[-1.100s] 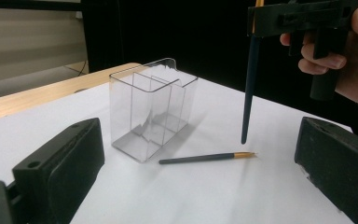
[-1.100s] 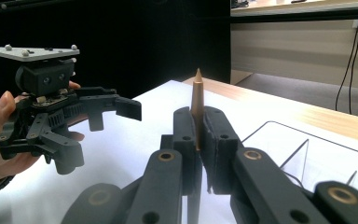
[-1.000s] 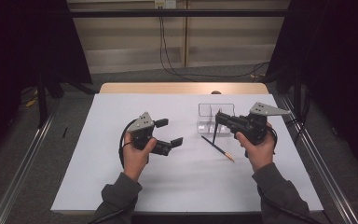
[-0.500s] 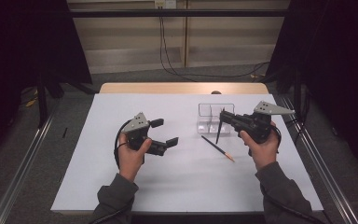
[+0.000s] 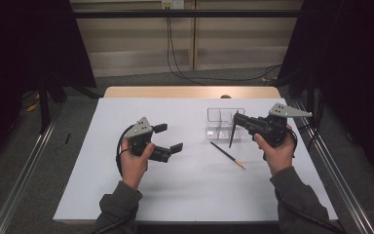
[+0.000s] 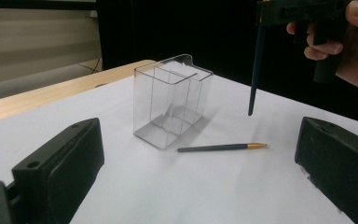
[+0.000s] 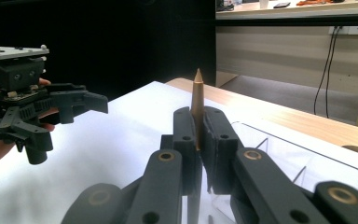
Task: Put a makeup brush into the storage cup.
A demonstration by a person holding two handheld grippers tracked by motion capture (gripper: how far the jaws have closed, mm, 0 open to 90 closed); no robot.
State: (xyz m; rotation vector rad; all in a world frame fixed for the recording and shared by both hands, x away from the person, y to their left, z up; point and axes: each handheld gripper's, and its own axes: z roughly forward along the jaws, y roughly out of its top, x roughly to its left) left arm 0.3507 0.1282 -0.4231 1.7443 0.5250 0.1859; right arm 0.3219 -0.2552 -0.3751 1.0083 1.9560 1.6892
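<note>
Pencil (image 5: 232, 136) pinched upright in right jaws beside clear box (image 5: 224, 124) rim; left jaws spread.

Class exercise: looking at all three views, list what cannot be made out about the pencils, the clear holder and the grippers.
- Held pencil, right gripper view: its lower length is hidden behind the right gripper.
- Clear holder, right gripper view: its near part is hidden by the same gripper.
- Left gripper, left gripper view: both jaws are cut off by the bottom edge.
- Loose pencil, high view: too small to read any print.

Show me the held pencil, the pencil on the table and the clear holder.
Held pencil (image 5: 232, 137), high view, mid shaft below the right gripper's jaws.
Loose pencil (image 5: 226, 154), high view, dark shaft on the table.
Clear holder (image 6: 158, 95), left gripper view, front wall.
</note>
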